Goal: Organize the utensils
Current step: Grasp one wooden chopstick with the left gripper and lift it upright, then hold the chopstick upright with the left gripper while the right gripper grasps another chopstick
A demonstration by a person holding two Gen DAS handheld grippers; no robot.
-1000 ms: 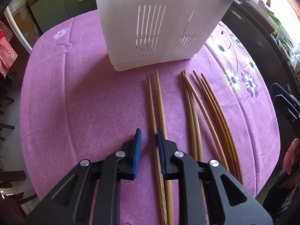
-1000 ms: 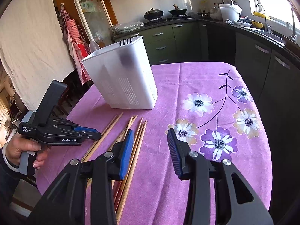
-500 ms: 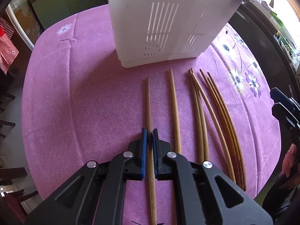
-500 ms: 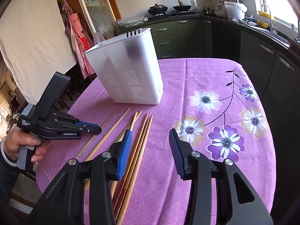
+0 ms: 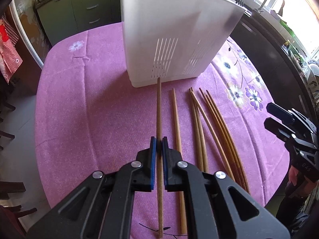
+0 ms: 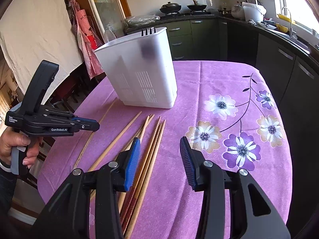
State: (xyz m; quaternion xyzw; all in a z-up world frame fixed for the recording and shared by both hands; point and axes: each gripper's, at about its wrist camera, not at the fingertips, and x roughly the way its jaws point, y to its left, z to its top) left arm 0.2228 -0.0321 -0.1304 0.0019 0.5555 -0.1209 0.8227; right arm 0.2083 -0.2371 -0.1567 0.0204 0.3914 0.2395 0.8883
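Observation:
My left gripper is shut on one wooden chopstick. The stick is lifted off the cloth and its tip points at the base of the white slotted utensil holder. A single chopstick lies just right of it, and several more chopsticks lie further right. In the right wrist view the left gripper hovers at the left with the held chopstick. My right gripper is open, its jaws still widening slightly. It hangs over the chopsticks with nothing between its pads.
A round table with a purple flowered cloth carries everything. Black fork tines stick out of the holder. A person's hand grips the left tool. Kitchen cabinets and a counter run behind and to the right.
My left gripper closed on the leftmost chopstick, parting it from its neighbour, then raised it off the cloth. The right gripper's jaws spread a little wider; that hand barely moved.

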